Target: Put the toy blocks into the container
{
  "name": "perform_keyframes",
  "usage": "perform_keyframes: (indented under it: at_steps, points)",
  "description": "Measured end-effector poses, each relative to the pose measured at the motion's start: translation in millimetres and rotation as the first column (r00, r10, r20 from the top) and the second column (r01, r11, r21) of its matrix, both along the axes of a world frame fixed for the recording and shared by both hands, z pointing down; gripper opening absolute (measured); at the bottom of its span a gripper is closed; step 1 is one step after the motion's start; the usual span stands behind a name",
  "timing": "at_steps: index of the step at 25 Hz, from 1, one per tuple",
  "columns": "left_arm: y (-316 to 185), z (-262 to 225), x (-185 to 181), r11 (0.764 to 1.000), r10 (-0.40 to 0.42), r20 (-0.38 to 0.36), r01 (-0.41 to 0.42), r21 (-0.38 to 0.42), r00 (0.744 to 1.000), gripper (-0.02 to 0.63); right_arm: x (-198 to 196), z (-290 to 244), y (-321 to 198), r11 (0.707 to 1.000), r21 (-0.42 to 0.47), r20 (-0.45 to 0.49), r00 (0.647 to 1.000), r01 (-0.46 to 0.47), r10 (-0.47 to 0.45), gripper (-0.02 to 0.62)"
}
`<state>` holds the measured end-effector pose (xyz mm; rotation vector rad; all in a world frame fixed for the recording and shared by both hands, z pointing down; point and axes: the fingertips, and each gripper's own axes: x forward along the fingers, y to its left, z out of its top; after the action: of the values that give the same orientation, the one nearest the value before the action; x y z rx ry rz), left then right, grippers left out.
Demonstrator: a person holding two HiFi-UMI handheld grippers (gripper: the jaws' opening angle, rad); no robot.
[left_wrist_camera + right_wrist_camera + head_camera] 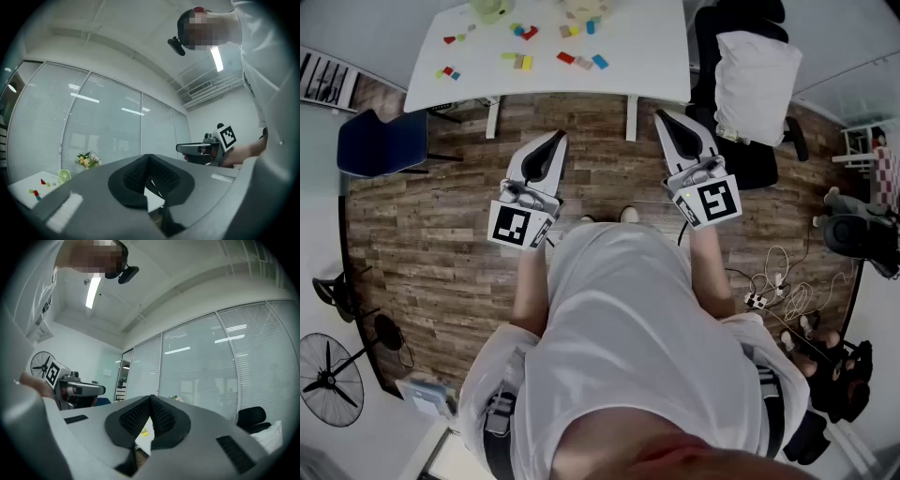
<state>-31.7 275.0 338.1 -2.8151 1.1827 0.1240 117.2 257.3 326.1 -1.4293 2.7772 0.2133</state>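
Several coloured toy blocks point(522, 62) lie scattered on the white table point(647, 47) at the top of the head view. A pale object point(579, 9) at the table's far edge is cut off by the frame; I cannot tell whether it is the container. My left gripper point(555, 139) and right gripper point(664, 117) are held side by side over the wooden floor, short of the table. Both are shut and hold nothing. The left gripper view shows its jaws point(149, 157) closed, with blocks point(37, 191) far off. In the right gripper view, its tips point(151, 398) also meet.
A blue chair point(382, 141) stands left of the table. A black office chair with a white cushion point(755, 75) stands to the right. A green desk fan point(490, 9) sits on the table. A floor fan point(328, 375) and loose cables point(778, 291) lie at the sides.
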Motion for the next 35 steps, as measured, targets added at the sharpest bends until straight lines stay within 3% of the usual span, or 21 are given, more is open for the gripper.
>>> perform_keyframes:
  at_steps: [12,22,27,35]
  points:
    - [2,1,-30,1.000,-0.015,0.023,0.015,0.004,1.000,-0.003,-33,0,-2,1.000,0.004,-0.015,1.000,0.002,-0.002,0.000]
    - [5,14,-87,0.998,-0.061,0.036,0.062,-0.023,0.998,-0.003,-45,20,-7,0.996,-0.045,-0.014,0.997,-0.081,0.080,0.000]
    - [-1,17,-111,0.999,-0.045,0.028,0.046,-0.018,0.999,-0.003,-63,25,-7,0.992,-0.051,-0.039,0.993,-0.112,0.110,0.000]
    - [-26,19,-135,0.998,-0.051,0.009,0.051,-0.030,0.999,-0.003,-84,25,-26,0.991,-0.053,-0.068,0.991,-0.120,0.116,0.000]
